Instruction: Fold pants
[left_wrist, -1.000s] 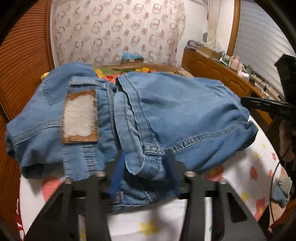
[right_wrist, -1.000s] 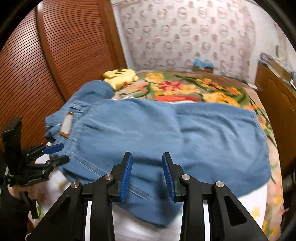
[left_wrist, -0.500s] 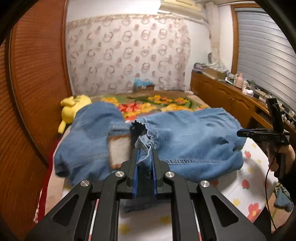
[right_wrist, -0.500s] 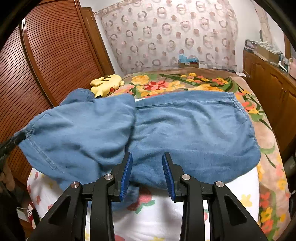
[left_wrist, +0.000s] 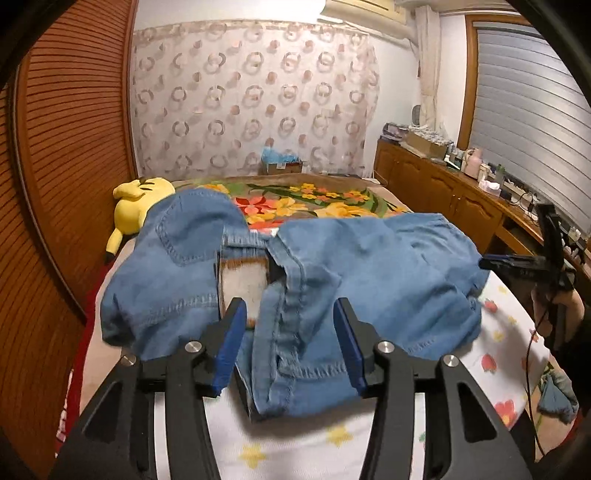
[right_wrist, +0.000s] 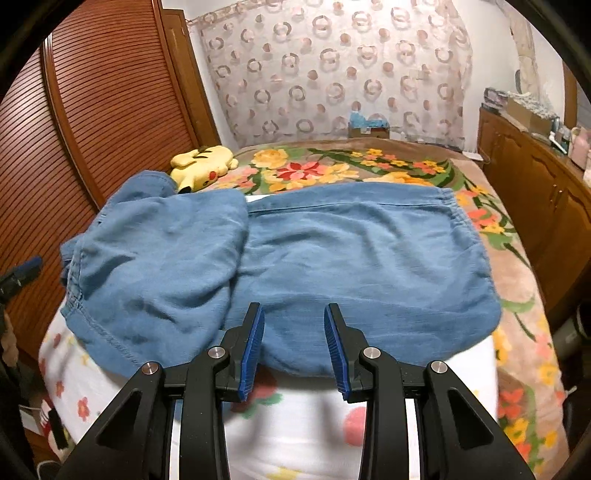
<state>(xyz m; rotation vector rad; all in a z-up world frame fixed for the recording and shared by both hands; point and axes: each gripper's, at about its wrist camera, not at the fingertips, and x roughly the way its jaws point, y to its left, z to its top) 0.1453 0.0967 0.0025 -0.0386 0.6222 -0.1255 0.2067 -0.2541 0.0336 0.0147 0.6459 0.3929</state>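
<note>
Denim pants lie folded across the floral bed, long axis crosswise to both grippers; left gripper spread, empty, straddling the waistband seam, nearer than the right gripper, also spread, at the fold's edge.

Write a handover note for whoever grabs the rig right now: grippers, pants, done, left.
Left gripper: open, empty, jaws either side of the waistband edge without clamping it.
Right gripper: open, empty, hovering at the near edge of the jeans.
Jeans lie across the bed, bunched into a rough fold; the leather patch faces up, a yellow plush sits behind.
Done: a loose fold, one part lying over the other.
Left: square the edges, smooth wrinkles, probably fold once more.
</note>
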